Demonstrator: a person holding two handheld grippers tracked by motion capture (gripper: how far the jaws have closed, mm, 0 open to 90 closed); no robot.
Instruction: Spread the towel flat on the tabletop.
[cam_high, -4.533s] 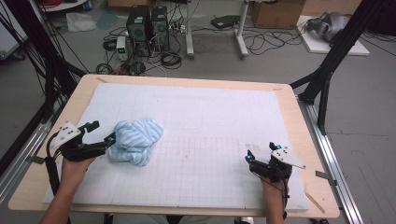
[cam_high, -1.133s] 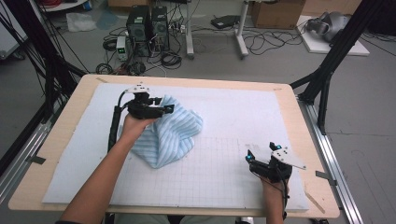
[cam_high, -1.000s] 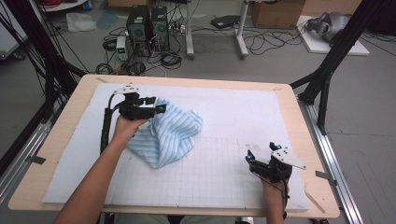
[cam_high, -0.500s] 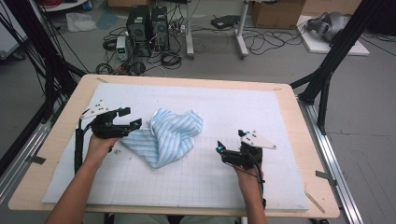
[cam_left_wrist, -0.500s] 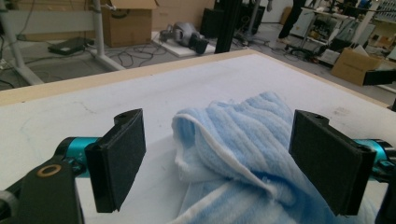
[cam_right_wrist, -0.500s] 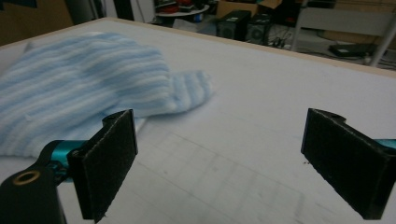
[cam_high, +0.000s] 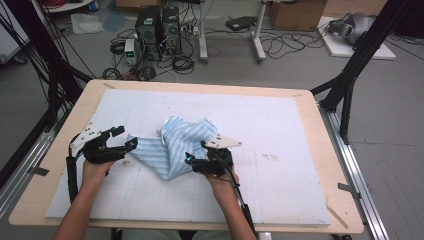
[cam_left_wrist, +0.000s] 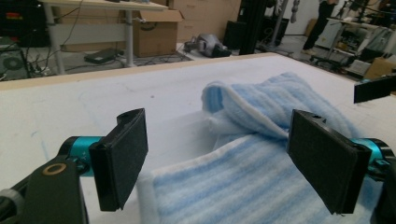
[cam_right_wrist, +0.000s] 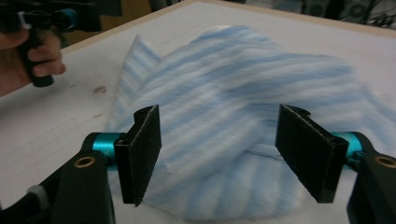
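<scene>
A blue-and-white striped towel (cam_high: 175, 145) lies crumpled and partly folded on the white mat (cam_high: 280, 125). My left gripper (cam_high: 126, 138) is at the towel's left corner, low over the mat. In the left gripper view its jaws (cam_left_wrist: 219, 154) stand wide, having just closed a little, with the towel's edge (cam_left_wrist: 252, 191) between them and clear of both pads. My right gripper (cam_high: 193, 162) is at the towel's near right edge. Its jaws (cam_right_wrist: 224, 149) have just been closing and still stand apart over the striped cloth (cam_right_wrist: 224, 84), pads not pressing.
The mat covers most of a wooden table (cam_high: 330, 165). Black frame struts (cam_high: 350, 75) stand at both sides. Computers and cables (cam_high: 160, 30) lie on the floor beyond the far edge. The left hand with its gripper (cam_right_wrist: 42, 28) appears beyond the towel in the right gripper view.
The left gripper let go of the towel at the far side and came down to its left corner. The right hand moved left from the near right corner to the towel.
</scene>
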